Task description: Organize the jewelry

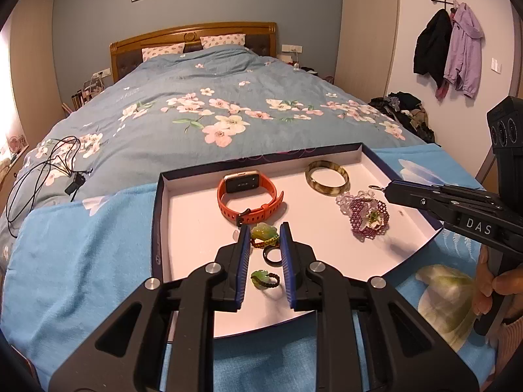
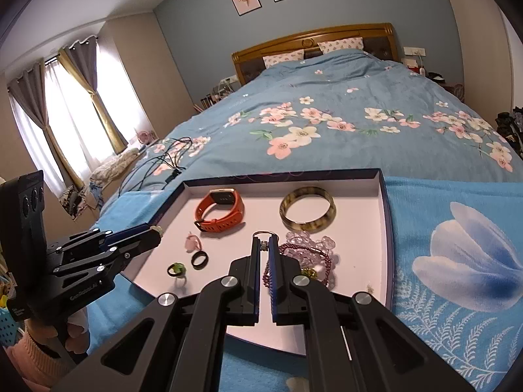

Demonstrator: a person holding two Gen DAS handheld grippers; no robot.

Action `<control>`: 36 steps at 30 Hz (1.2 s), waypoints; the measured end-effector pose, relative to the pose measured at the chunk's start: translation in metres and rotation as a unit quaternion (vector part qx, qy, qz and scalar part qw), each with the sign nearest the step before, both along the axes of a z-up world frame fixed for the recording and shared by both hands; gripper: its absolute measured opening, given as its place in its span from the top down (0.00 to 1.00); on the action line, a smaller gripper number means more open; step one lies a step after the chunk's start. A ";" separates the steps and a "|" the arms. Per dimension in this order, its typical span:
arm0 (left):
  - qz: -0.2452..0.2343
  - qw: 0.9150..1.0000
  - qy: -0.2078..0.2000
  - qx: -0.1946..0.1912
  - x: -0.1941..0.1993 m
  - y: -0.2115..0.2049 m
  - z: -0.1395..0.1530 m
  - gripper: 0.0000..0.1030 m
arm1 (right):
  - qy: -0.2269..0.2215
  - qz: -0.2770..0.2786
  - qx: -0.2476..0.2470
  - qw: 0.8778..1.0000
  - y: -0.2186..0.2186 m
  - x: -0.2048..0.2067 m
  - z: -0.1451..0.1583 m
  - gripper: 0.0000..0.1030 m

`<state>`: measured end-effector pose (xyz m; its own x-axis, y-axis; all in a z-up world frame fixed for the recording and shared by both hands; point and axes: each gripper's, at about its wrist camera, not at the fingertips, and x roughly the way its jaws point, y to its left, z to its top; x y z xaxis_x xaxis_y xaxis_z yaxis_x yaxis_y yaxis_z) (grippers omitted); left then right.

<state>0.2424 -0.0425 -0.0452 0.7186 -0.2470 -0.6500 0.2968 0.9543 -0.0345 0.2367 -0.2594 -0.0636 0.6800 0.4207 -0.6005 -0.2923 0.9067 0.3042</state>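
Scene: shallow white-lined box tray (image 1: 165,228) on a blue towel at the foot of the bed.

Left gripper (image 1: 264,238): jaws clamped on a green leaf-shaped pendant on braided cord (image 1: 264,234), held just above the tray floor near the front left. Pendant likely stone or glass: light, hard, slick on its polished face, chips if dropped. The cord is soft and gives the pads better purchase.

Right gripper (image 2: 265,245): jaws together on a small metal clasp and ring (image 2: 264,239), lifted over the beaded heap (image 2: 313,258) of purple and clear beads at the tray's right side. Whether the ring belongs to that heap I cannot tell. A thin ring like this can twist out of the pads; best pinched at the barrel, not the wire.

Loose in tray:
- orange smartwatch (image 1: 248,196), back left: flexible strap, take by the case.
- mottled bangle (image 1: 327,176), back right: rigid, brittle, grip across the rim.
- black ring (image 1: 272,254) and green-stone ring (image 1: 264,279), front: tiny, prone to roll.
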 end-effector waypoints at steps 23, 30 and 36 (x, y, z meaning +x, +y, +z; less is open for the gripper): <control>0.015 1.000 0.005 -0.009 0.000 0.009 -0.006 0.54 | 0.005 -0.015 -0.014 1.000 -0.004 -0.012 -0.003 0.66; 0.042 0.997 -0.061 -0.009 -0.042 0.024 0.017 0.13 | -0.060 -0.015 -0.037 0.997 0.005 -0.055 0.015 0.23; 0.068 0.990 -0.126 -0.012 -0.087 0.036 0.033 0.05 | -0.118 -0.041 -0.072 0.990 0.013 -0.089 0.021 0.07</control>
